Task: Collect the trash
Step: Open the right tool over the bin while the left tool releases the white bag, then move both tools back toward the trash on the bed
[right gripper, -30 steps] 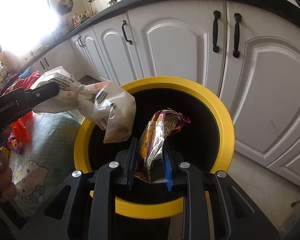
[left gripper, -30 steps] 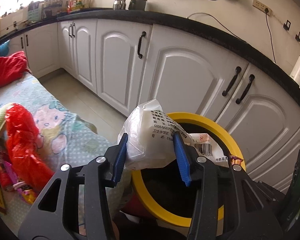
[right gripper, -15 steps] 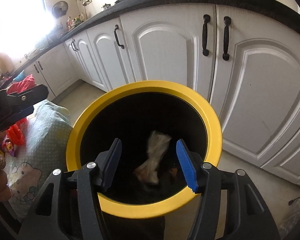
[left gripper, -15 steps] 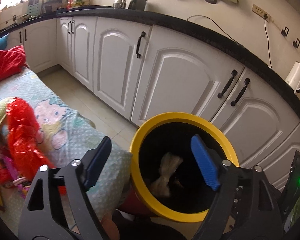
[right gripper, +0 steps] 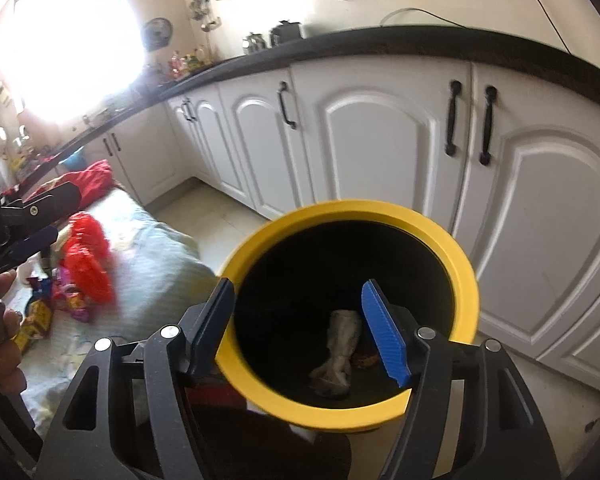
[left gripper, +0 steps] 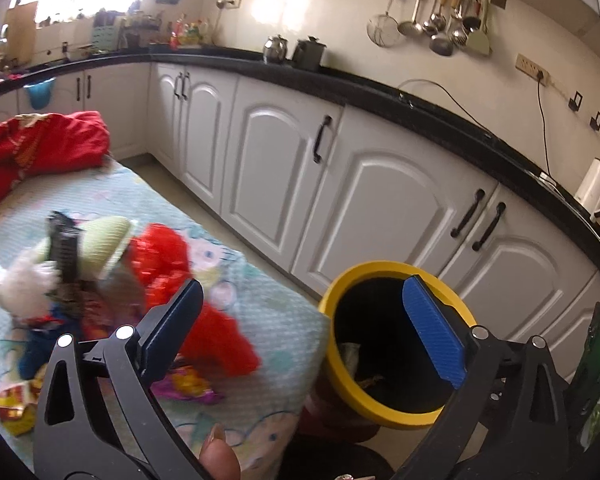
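Looking along the left tongs (left gripper: 300, 328) first: a moment ago they pinched a white printed bag over the bin (left gripper: 396, 344); now nothing is between the jaws, which are spreading wide. They have swung away from the bin, so its yellow rim sits behind the blue pad (left gripper: 432, 332) and the other pad hangs over the cloth-covered surface (left gripper: 268, 312) just beside the bin. On that surface, farther from the bin, more litter waits: a crumpled red plastic bag (left gripper: 168, 256), colourful wrappers (left gripper: 184, 384) and a blurred heap of other odds and ends. A fingertip of the person shows at the lower edge.

From the right tongs (right gripper: 300, 328), the bin (right gripper: 440, 244) lies directly ahead and below. These jaws held a purple and orange snack wrapper a second ago; they too are opening, with nothing between them. A pale crumpled bag (right gripper: 340, 344) lies at the bottom of the bin, and a small brownish scrap (right gripper: 366, 360) beside it may be that wrapper, though the dark makes that unsure. The left tongs (right gripper: 40, 224) appear away from the bin, over the red bag (right gripper: 86, 260).

Both pieces seem safely dropped, so this round looks done. The sensible next move is back to the surface for the remaining litter.
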Available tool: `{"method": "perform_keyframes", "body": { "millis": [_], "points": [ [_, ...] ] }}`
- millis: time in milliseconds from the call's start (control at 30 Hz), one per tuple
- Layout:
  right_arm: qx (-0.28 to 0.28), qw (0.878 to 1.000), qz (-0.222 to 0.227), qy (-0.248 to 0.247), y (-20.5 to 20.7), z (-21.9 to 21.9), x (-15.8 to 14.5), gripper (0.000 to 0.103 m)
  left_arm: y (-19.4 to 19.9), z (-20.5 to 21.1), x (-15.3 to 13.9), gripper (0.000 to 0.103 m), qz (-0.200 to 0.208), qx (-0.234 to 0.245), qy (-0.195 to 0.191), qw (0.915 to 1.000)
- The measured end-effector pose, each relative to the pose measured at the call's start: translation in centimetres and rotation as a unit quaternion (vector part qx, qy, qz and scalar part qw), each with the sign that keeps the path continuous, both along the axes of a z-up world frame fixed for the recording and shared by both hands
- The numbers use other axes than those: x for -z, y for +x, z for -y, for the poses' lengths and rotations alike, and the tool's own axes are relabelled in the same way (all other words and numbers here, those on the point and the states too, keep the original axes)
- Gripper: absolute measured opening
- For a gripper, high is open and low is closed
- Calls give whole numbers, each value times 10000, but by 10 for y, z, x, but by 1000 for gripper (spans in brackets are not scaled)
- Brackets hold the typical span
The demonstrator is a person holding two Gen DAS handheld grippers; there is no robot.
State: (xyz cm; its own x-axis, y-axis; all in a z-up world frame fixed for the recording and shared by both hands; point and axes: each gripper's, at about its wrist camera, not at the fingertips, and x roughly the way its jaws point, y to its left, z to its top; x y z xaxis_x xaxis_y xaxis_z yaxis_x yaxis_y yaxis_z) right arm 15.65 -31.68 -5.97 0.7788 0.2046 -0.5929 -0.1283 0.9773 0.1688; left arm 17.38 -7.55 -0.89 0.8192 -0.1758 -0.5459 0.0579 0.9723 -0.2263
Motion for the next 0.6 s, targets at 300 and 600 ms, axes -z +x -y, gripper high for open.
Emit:
{"method": "perform_keyframes", "body": {
  "millis": [300,600],
  "points": [
    [-436,9985,321,-59,-16,-35,-22,68,-27,-35,-11,92,266,-303,93,9991],
    [-931,9934,649,-194,-30,-74,-38,72,-46,-65,-20,92,444,-584,119,9972]
  ]
}}
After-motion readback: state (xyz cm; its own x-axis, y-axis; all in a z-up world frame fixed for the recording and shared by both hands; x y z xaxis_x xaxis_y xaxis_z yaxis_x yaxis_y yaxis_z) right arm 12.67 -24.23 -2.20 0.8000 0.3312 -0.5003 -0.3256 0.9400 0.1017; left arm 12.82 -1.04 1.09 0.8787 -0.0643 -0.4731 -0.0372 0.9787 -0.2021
